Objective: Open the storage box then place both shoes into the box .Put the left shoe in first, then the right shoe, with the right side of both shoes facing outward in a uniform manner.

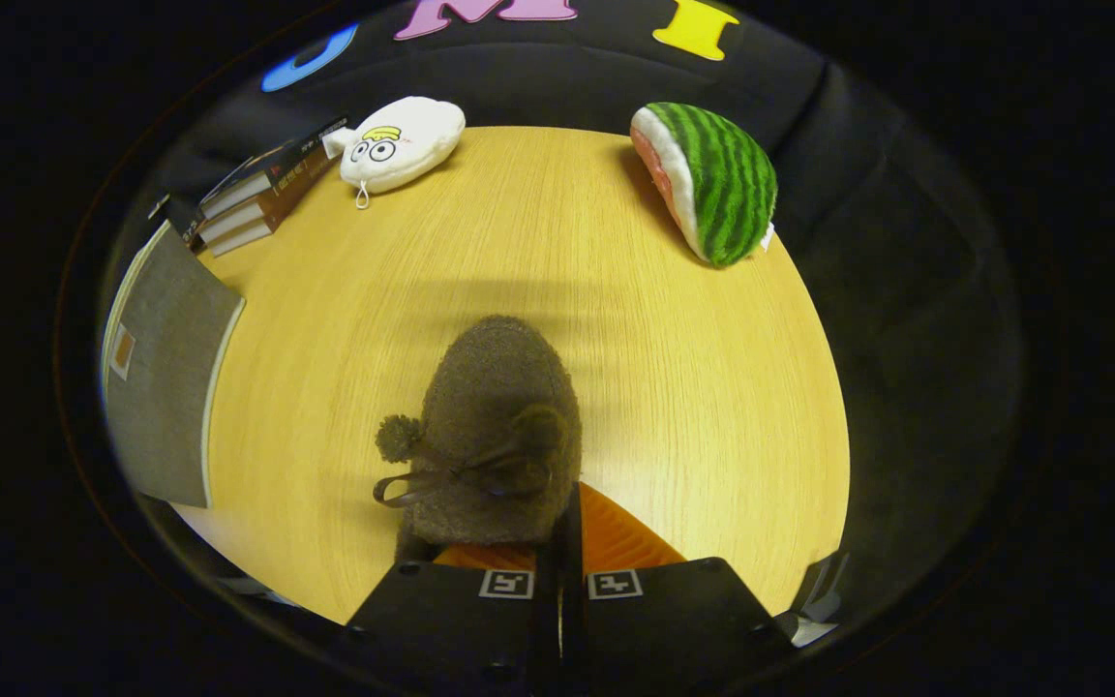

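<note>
A fuzzy brown shoe [499, 416] with a bow and pompoms points away from me over the wooden table [693, 387]. My gripper [567, 528] is shut on the shoe's heel rim, its fingers nearly together with the rim pinched between them. The grey storage box [165, 378] stands to the left of the shoe at the table's left edge. Its flat grey top with a small tag faces me. I cannot tell whether the shoe rests on the table or hangs just above it.
A stack of books [262, 189] lies at the far left behind the box. A white plush toy [403, 140] sits next to the books. A watermelon-slice plush [712, 179] lies at the far right.
</note>
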Motion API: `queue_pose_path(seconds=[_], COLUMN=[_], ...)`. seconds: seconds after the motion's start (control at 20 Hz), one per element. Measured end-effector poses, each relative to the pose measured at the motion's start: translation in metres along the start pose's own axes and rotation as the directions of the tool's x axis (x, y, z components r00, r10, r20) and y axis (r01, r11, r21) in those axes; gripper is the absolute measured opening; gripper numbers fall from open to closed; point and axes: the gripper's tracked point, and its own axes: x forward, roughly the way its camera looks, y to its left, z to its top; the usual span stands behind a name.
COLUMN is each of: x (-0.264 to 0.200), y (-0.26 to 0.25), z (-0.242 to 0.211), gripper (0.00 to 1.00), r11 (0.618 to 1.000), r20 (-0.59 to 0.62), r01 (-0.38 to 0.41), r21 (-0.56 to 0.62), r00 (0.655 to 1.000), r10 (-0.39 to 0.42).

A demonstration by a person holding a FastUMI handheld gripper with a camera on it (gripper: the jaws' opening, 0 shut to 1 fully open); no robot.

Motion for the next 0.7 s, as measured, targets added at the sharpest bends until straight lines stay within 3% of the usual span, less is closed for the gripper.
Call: queue_pose_path(seconds=[0.3, 0.7], x=[-0.057, -0.157], y=[0.024, 0.123], z=[0.029, 0.102], gripper=[0.06, 0.06], r11=[0.997, 0.989], r20=[0.003, 0.151], r01=[0.020, -0.093], r21=[0.069, 0.112], r00=[1.000, 0.986], r10=[-0.020, 0.076])
